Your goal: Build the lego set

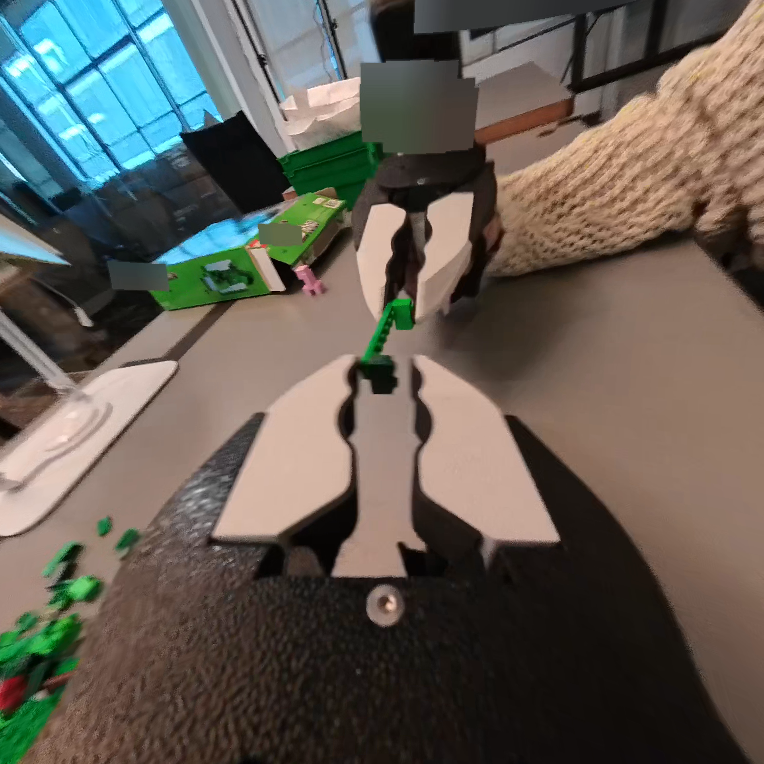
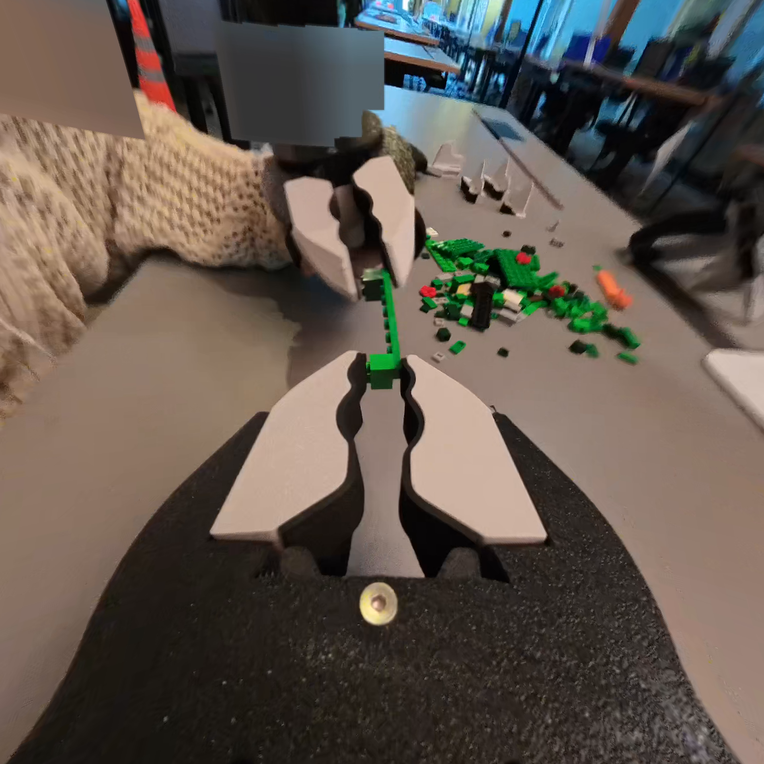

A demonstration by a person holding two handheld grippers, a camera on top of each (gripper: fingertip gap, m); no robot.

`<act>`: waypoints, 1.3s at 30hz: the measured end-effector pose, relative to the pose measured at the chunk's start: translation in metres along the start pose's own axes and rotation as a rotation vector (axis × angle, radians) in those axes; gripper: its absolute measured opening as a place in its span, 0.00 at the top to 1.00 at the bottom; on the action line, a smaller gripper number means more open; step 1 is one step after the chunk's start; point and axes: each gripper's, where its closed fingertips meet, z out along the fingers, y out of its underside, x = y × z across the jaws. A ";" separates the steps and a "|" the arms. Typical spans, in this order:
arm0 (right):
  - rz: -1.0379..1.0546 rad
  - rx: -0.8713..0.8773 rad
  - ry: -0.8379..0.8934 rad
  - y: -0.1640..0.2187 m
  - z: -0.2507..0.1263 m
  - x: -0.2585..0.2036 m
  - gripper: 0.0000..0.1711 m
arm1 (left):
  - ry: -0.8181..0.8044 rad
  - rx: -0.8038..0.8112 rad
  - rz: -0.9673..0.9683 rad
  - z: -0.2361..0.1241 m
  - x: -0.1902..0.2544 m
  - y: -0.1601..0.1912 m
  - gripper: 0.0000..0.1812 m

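Note:
A long green lego plate hangs above the grey table, spanning my two facing grippers. My left gripper is shut on the dark green brick at its near end. My right gripper shows opposite, shut on the bright green brick at the far end. In the right wrist view my right gripper is shut on the bright green brick. The plate runs away to my left gripper at the dark green brick.
A pile of loose, mostly green lego pieces lies right of the plate, also in the left wrist view. A green lego box and a pink figure lie beyond. White sheet, orange piece, knit sleeve. One gripper's finger ends stand about 4 cm off the other's.

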 end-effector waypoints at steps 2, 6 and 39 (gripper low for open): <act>0.250 -0.037 -0.037 0.004 0.001 0.007 0.91 | -0.057 -0.053 0.137 -0.001 -0.003 0.004 0.79; 0.636 0.000 -0.255 0.002 -0.003 -0.004 0.91 | -0.102 -0.133 0.455 0.004 0.006 0.013 0.69; 0.027 -0.392 -0.153 0.071 0.020 0.007 0.76 | 0.118 -0.478 -0.055 -0.002 0.010 0.083 0.79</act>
